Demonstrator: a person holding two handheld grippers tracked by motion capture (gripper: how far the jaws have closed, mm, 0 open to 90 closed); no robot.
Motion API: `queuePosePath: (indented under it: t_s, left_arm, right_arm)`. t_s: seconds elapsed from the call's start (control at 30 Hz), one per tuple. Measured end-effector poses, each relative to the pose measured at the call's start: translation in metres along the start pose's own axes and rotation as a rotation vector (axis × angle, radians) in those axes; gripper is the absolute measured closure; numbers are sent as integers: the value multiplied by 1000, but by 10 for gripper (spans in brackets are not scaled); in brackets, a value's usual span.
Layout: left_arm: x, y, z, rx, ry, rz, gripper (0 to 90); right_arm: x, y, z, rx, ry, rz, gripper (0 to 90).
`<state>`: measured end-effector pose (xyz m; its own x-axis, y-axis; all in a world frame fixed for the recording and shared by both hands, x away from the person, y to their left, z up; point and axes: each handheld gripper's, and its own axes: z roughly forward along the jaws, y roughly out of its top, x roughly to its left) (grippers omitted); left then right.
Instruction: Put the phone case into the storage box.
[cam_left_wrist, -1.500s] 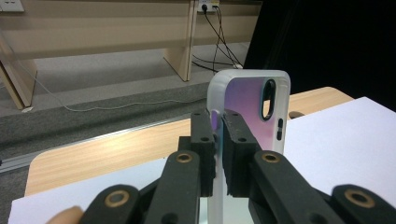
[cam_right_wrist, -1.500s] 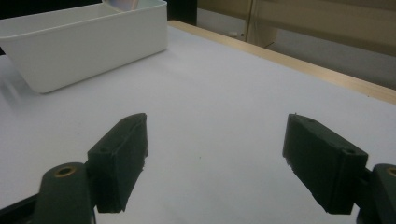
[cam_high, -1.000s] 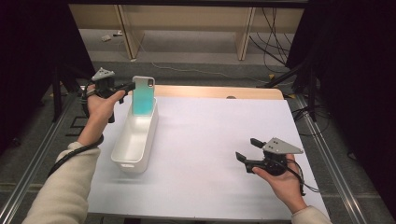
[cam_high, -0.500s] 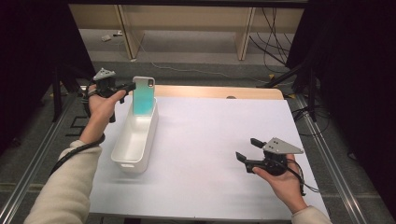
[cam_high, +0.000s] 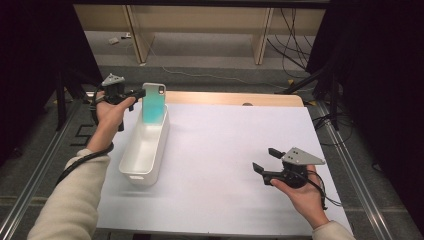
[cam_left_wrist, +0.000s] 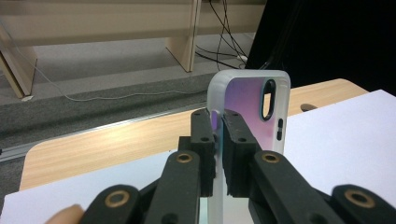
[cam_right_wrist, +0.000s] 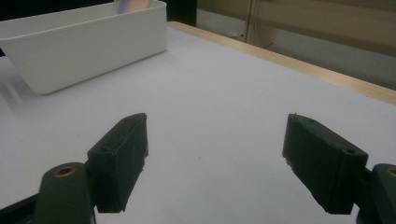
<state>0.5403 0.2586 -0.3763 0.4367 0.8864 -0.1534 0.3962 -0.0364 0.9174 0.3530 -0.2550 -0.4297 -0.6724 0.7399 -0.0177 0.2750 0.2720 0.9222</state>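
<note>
Teal phone case (cam_high: 154, 103) | clamped upright: left gripper (cam_high: 136, 93) | no readable writing

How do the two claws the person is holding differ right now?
The left claw is shut on the edge of a phone case, held upright over the far end of the white bin; the right claw is open and holds nothing, low over the white table cover. Both have black jaws.

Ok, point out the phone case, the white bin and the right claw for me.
phone case (cam_left_wrist: 243, 100), left gripper view, on its iridescent back panel beside the camera cutout.
white bin (cam_high: 145, 145), high view, on its bare inner floor.
right claw (cam_right_wrist: 215, 161), right gripper view, midway between its open fingertips.
</note>
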Motion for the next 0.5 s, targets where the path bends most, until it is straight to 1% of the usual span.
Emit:
queuePosePath:
  t_s: [0.03, 0.1, 0.13, 0.2, 0.27, 0.37, 0.4, 0.43, 0.5]
  left_arm:
    - [1, 0, 1, 2, -1, -1, 840]
    - [2, -2, 2, 7, 0, -2, 840]
    - [2, -2, 2, 9, 4, -4, 840]
    - [3, -3, 3, 11, 5, -7, 840]
    - [4, -4, 4, 11, 8, -5, 840]
    - [5, -5, 5, 14, 5, -8, 840]
    - [5, -6, 5, 15, 6, -9, 840]
    - [5, -6, 6, 16, 9, -11, 840]
    - [5, -6, 7, 16, 10, -14, 840]
  right_arm:
    - [0, 0, 1, -9, -4, 0, 234]
    - [0, 0, 1, -10, -5, 2, 234]
    - [0, 0, 0, -2, -1, 3, 234]
    - [0, -1, 1, -17, 4, 5, 234]
    - [0, -1, 1, -16, 4, 4, 234]
    - [0, 0, 0, 4, 0, 1, 234]
    - [0, 0, -2, 19, -6, -1, 234]
    - [0, 0, 0, 3, -1, 1, 234]
    - [0, 0, 0, 0, -2, 1, 234]
